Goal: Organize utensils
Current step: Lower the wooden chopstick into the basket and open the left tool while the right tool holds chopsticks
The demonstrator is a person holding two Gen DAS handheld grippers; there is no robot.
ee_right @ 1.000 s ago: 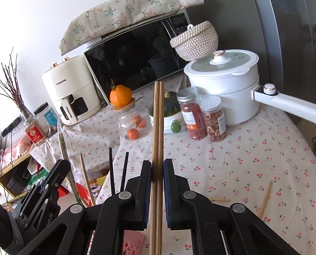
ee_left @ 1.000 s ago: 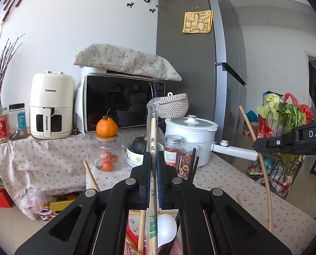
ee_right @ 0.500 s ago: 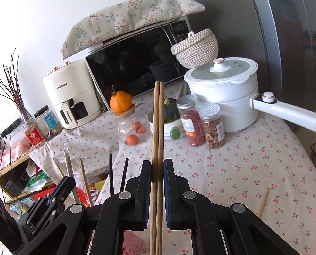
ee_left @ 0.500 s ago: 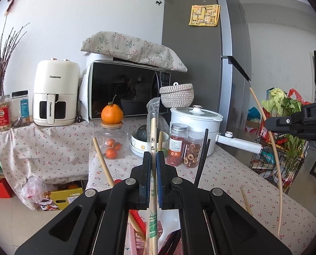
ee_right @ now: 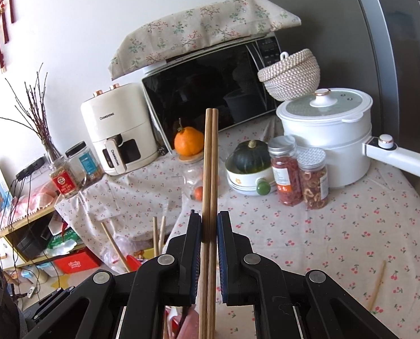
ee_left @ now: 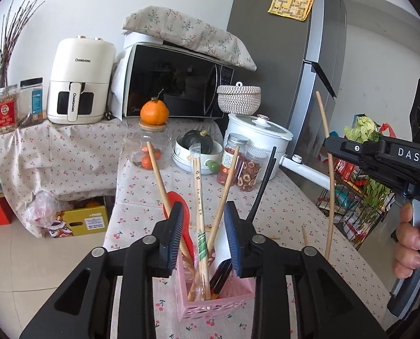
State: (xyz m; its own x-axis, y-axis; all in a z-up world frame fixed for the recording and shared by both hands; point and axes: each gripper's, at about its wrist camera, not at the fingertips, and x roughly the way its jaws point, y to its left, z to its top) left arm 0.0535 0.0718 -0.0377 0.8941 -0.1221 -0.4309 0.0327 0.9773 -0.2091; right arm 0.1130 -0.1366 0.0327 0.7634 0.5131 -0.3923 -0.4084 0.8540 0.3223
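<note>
A pink utensil basket (ee_left: 210, 301) stands on the cherry-print tablecloth, right under my left gripper (ee_left: 202, 220). It holds wrapped chopsticks (ee_left: 199, 203), wooden chopsticks (ee_left: 225, 186), black chopsticks (ee_left: 262, 186), a red spoon (ee_left: 178, 212) and a white spoon. My left gripper is open, its jaws on either side of the wrapped chopsticks. My right gripper (ee_right: 209, 226) is shut on a pair of brown wooden chopsticks (ee_right: 210, 169), held upright; they also show in the left wrist view (ee_left: 327, 169).
Loose chopsticks lie on the table (ee_left: 304, 234), one near the right edge (ee_right: 378, 285). Behind stand two spice jars (ee_right: 297, 178), a white pot (ee_right: 325, 141), a bowl with a squash (ee_right: 249, 169), a glass jar, a microwave (ee_left: 178, 82) and an air fryer (ee_left: 78, 82).
My left gripper has opened and let go of the wrapped chopsticks, which now stand in the pink basket. The right gripper keeps its hold on the wooden chopsticks.
</note>
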